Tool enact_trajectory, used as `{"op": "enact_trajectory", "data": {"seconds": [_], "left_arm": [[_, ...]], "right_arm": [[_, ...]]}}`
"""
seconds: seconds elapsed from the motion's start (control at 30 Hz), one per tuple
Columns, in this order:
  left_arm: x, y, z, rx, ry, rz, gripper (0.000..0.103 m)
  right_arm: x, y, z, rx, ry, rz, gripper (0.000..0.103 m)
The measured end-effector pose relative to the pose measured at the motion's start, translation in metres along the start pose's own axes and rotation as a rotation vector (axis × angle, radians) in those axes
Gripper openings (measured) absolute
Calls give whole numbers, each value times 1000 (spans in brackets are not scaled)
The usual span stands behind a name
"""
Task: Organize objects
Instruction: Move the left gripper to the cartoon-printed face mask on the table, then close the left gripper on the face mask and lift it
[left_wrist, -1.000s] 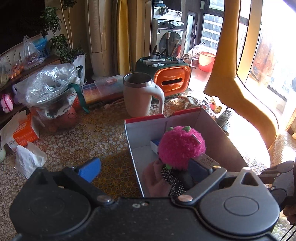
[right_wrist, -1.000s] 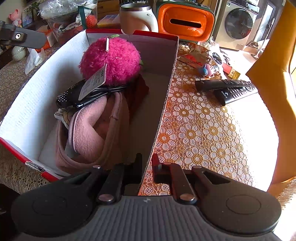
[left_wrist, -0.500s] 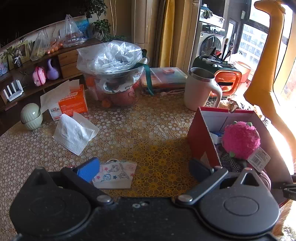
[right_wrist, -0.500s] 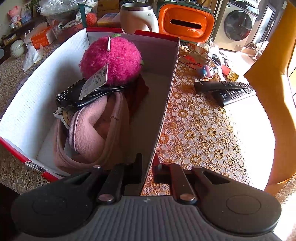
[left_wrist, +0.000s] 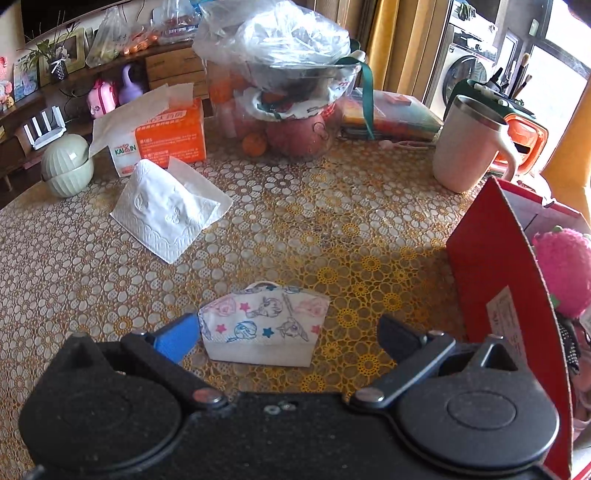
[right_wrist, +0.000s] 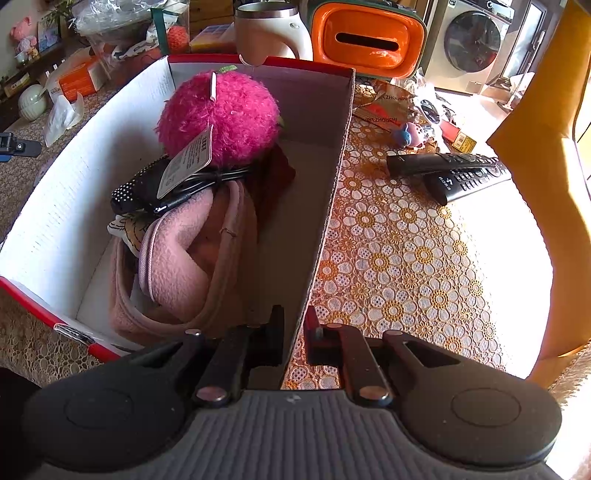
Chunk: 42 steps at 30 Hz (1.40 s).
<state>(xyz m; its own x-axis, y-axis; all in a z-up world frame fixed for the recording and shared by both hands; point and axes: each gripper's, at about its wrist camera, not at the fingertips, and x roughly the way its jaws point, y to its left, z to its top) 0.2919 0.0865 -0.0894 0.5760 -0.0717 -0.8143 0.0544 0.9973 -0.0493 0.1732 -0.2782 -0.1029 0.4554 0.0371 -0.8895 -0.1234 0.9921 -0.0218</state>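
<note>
The left gripper (left_wrist: 286, 334) hangs low over the table (left_wrist: 303, 229) with its 2 fingers spread wide, the blue-tipped one (left_wrist: 176, 336) just beside the left edge of a folded child's face mask (left_wrist: 263, 325) printed with cartoon figures and stars. The mask lies flat on the flower-patterned tablecloth between the spread fingers, nearer the left one; whether that finger touches it cannot be told. Far left of it sit a loose white tissue (left_wrist: 168, 210), an orange tissue pack (left_wrist: 166, 136) and 2 stacked pale green bowls (left_wrist: 66, 168). A plastic-covered fruit bowl (left_wrist: 291, 92) stands at the far middle, and a cream mug (left_wrist: 467, 144) at the far right.

The right gripper (right_wrist: 293, 336) pinches the near end of the right wall of the red-and-white cardboard box (right_wrist: 325, 192), 1 finger inside and 1 outside. Inside the box lie a pink fluffy ball toy (right_wrist: 221, 118) with a hang tag, a black dotted item with a cable (right_wrist: 155, 188) and a pink fleece pouch (right_wrist: 184, 266). Right of the box, 2 black remote controls (right_wrist: 454, 171) rest on the cloth, and an orange tissue holder (right_wrist: 365, 40) stands beyond its far end.
</note>
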Motion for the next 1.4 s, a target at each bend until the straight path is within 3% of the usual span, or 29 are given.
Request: {"op": "enact_trajectory", "data": {"seconds": [0.43, 0.9, 1.17, 1.4], "left_arm": [[51, 3, 0, -42, 58, 23, 102], [67, 5, 1, -49, 50, 60, 102], [65, 0, 0, -12, 27, 72, 86], [58, -4, 0, 9, 8, 75, 50]], "right_arm": [[1, -2, 0, 28, 11, 14, 10], [3, -4, -1, 51, 17, 29, 10], [4, -5, -1, 56, 18, 31, 10], [5, -5, -2, 60, 17, 31, 10]]}}
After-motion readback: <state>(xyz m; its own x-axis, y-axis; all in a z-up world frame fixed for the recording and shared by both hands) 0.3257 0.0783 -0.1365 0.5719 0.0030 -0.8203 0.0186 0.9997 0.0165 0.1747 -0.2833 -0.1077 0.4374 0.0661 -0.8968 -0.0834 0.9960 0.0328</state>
